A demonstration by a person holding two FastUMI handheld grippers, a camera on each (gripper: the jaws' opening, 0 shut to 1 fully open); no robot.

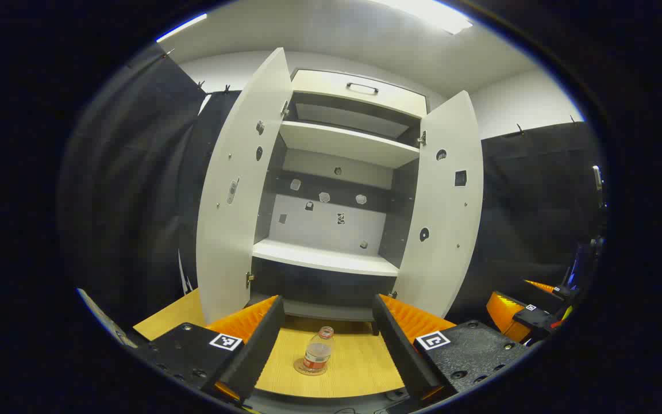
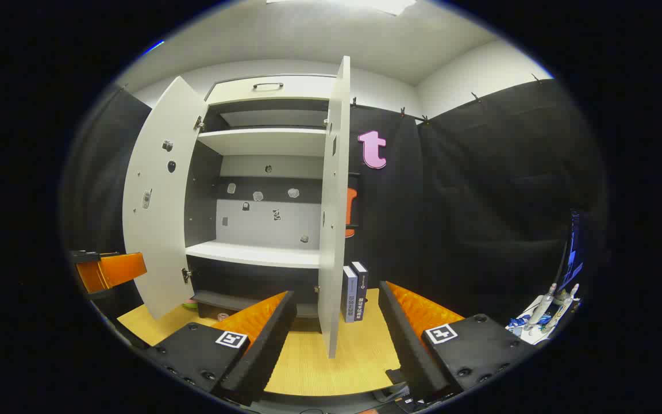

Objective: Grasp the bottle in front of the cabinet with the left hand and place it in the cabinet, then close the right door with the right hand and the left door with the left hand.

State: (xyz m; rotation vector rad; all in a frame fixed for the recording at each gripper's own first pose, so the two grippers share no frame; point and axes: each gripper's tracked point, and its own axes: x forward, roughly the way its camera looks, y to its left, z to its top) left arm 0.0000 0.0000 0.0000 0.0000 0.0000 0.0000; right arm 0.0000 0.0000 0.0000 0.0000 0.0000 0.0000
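Note:
A small clear bottle with a red label stands upright on a round disc on the wooden table, in front of the white cabinet. Both cabinet doors are swung open: the left door and the right door. My left gripper is open, with the bottle a short way ahead between its fingers and untouched. My right gripper is open and holds nothing; the right door stands edge-on just ahead of it. The left door shows further left.
Two upright books stand on the table beside the right door. The cabinet has a lower white shelf, an upper shelf and a top drawer. Black cloth walls surround the booth. Small items lie on a white surface at far right.

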